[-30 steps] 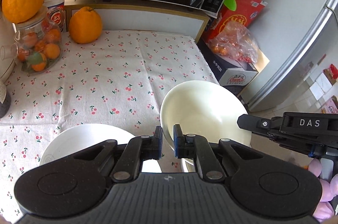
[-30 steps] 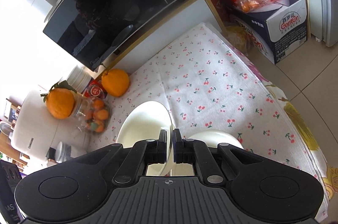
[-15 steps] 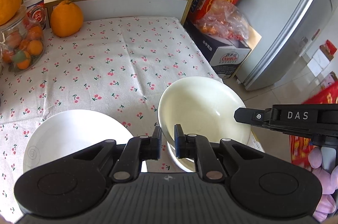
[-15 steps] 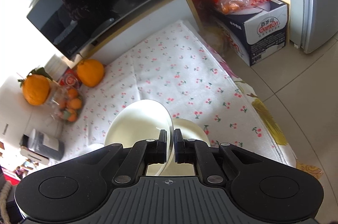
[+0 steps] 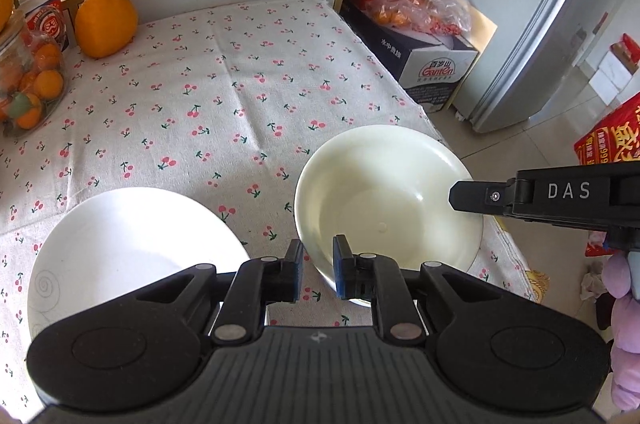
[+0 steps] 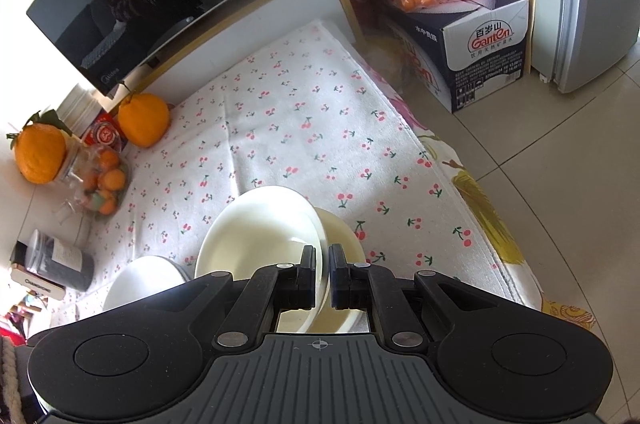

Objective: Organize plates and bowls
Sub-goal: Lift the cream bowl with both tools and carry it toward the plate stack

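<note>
Stacking bowls: right claw (image 6: 324, 278) clenched on upper bowl's (image 6: 260, 228) rim over lower bowl (image 6: 340, 236) at bench (image 5: 224, 96) near-right edge, left claw (image 5: 316, 274) just loosened off its near rim; next, settle and release.

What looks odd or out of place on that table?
The bowl is askew: it tilts, pinched at its rim by the right gripper, partly over a second bowl near the edge of the cloth. Nothing looks spilled or broken.
</note>
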A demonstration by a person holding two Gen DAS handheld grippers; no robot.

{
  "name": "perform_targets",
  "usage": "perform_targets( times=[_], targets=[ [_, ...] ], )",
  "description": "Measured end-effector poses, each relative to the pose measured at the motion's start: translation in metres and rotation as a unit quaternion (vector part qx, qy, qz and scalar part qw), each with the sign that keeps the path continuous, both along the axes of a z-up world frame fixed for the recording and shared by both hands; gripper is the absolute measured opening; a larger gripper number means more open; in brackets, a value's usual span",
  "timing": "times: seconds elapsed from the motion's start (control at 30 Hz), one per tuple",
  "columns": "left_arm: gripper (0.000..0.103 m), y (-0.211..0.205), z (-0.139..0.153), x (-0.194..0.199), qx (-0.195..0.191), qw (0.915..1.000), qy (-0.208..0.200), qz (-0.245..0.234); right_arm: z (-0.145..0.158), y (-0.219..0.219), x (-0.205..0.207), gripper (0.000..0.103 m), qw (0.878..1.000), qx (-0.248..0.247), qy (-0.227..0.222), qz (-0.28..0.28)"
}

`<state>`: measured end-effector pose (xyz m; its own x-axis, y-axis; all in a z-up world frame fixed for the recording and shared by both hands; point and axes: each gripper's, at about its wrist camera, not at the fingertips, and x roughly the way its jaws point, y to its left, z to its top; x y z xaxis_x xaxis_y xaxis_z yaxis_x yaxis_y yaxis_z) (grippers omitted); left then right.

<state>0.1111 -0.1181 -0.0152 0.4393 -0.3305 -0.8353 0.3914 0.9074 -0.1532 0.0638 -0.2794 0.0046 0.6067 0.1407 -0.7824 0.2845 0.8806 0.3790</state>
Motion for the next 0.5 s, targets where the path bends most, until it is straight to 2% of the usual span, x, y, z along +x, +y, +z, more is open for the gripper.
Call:
perform_targets(
  times=[0.5],
  targets=[
    [0.017,-0.0035,-0.0087,0.0006,-0.002,0.9998,0.014,-0.013,-0.0043,0.0056,0.0032,0.009,0.999,-0.033,0.01,0.009]
  ],
)
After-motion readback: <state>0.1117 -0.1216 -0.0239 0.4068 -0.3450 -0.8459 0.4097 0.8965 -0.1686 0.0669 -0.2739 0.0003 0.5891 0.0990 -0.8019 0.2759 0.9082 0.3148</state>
